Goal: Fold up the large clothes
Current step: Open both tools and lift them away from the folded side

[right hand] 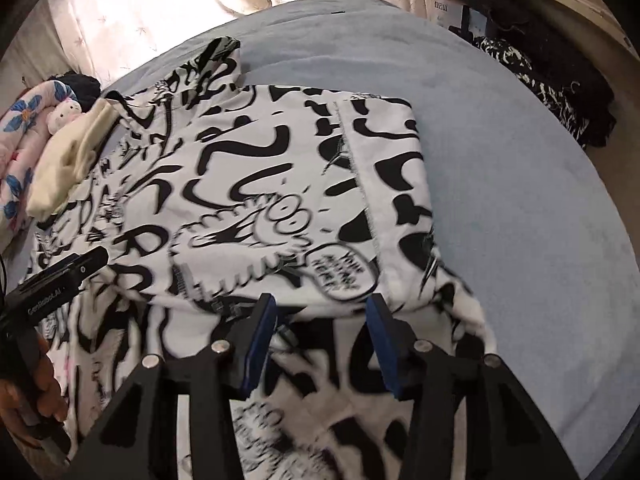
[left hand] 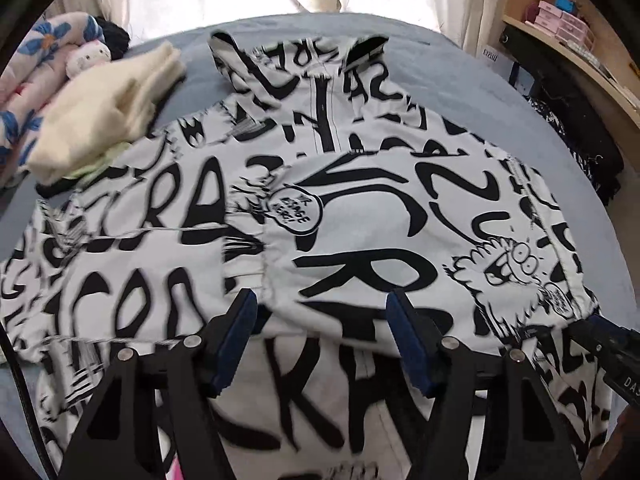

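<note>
**Printed hoodie spread on the bed, both grippers parted above it**

A white hoodie covered in black graffiti lettering and cartoon figures fills the centre of both views, lying on a grey-blue bed cover. Its hood points to the top of the left wrist frame, and a sleeve appears folded across the body there. In the right wrist frame the garment's edge on the right side runs straight down past a cartoon face with a speech bubble.

The left gripper sits at the lower middle of its own frame, its blue-padded fingers spread apart over the lower part of the hoodie, gripping nothing. The right gripper sits at the lower middle of its frame, fingers likewise spread and empty, hovering at a fold edge of the cloth.

At the upper left of both frames lie a folded cream garment and a floral quilt with a small plush toy on it. A wooden shelf curves along the upper right
</note>
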Motion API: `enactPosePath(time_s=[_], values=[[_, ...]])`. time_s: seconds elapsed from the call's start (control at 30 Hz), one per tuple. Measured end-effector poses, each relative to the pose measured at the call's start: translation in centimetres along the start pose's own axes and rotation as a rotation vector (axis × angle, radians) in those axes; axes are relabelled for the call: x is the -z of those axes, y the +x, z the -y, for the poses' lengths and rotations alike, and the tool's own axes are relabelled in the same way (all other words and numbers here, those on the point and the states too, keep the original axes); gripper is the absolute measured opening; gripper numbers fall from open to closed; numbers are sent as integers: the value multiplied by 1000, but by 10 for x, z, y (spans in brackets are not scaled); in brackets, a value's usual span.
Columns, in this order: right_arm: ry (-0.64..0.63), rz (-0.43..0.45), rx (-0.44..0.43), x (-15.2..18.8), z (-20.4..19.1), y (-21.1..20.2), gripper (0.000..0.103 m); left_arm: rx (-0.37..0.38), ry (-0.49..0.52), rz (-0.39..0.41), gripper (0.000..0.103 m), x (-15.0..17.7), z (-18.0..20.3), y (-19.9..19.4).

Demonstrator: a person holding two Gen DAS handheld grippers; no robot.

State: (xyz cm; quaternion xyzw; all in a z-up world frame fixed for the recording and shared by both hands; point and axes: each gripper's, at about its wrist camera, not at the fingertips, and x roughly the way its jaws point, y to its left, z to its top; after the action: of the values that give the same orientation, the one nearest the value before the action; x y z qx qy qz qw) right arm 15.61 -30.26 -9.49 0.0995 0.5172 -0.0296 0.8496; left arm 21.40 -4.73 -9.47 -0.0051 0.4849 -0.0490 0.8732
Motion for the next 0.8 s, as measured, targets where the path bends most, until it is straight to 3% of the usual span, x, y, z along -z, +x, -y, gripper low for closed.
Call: enactPosePath(time_s=[0.37, 0.57, 0.8], values=[[-36, 40, 15, 18, -49, -55, 48, -42, -16, 46, 67, 28, -24, -79], [-104, 94, 5, 30, -87, -93, 48, -65, -63, 85, 71, 46, -60, -123], [-178, 134, -16, 48, -138, -120, 49, -90, -163, 120, 72, 74, -128, -166]])
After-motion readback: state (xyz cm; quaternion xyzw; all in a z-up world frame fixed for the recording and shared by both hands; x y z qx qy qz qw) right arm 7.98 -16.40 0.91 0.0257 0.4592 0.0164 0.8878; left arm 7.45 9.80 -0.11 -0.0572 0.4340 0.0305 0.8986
